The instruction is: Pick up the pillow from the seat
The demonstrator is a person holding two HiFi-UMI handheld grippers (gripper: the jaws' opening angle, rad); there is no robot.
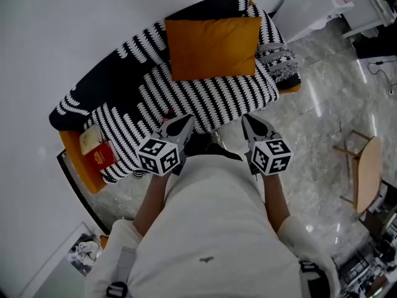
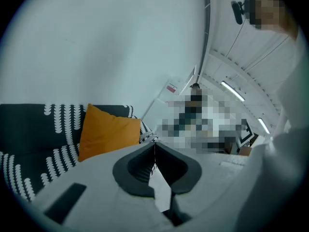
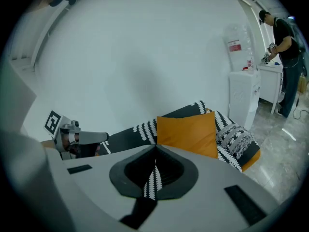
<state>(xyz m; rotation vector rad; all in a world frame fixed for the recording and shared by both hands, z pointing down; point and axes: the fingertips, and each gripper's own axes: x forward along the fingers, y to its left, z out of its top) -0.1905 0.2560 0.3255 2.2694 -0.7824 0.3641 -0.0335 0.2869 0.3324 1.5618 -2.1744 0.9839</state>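
An orange pillow [image 1: 213,46] leans upright against the backrest of a sofa [image 1: 105,82] draped in a black-and-white patterned throw. It also shows as the orange pillow [image 2: 108,132] in the left gripper view and the orange pillow [image 3: 189,132] in the right gripper view. My left gripper [image 1: 186,121] hangs shut and empty over the seat's front edge, well short of the pillow. My right gripper [image 1: 247,119] is beside it, also shut and empty. Both point toward the sofa, with the left gripper [image 2: 154,145] and the right gripper [image 3: 155,149] showing their tips pressed together.
A red book and a tan book [image 1: 96,148] lie on the sofa's left end. A patterned grey cushion [image 1: 276,58] sits at the sofa's right end. A white cabinet [image 1: 313,5] stands to the right. A wooden stool [image 1: 366,169] is on the marble floor. A person [image 3: 285,57] works at a counter.
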